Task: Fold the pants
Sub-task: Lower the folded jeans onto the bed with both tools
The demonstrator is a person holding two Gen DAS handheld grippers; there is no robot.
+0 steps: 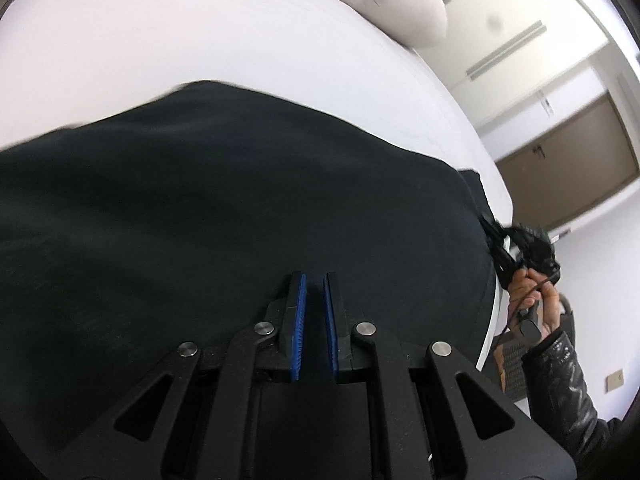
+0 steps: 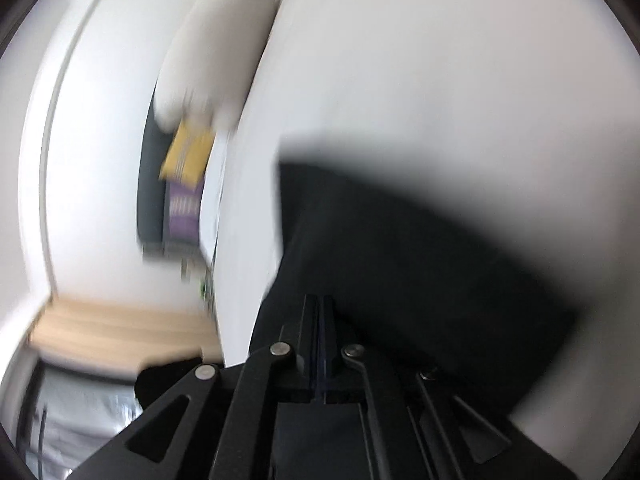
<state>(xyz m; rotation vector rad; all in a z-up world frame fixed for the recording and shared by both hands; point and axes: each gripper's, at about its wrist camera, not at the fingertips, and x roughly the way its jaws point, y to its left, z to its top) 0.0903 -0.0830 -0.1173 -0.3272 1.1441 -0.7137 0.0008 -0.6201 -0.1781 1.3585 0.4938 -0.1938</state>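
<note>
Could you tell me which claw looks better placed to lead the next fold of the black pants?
Probably the right claw: it sits at the pants' edge, its jaws seemingly closed on fabric. The left claw is slightly parted over mid-cloth.

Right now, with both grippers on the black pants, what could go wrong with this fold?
1. The left gripper shows a narrow gap between its blue pads, so the pants may slip free.
2. The right gripper works at the bed's edge; loose cloth could slide off.
3. The right wrist view is blurred, so alignment may suffer.
</note>
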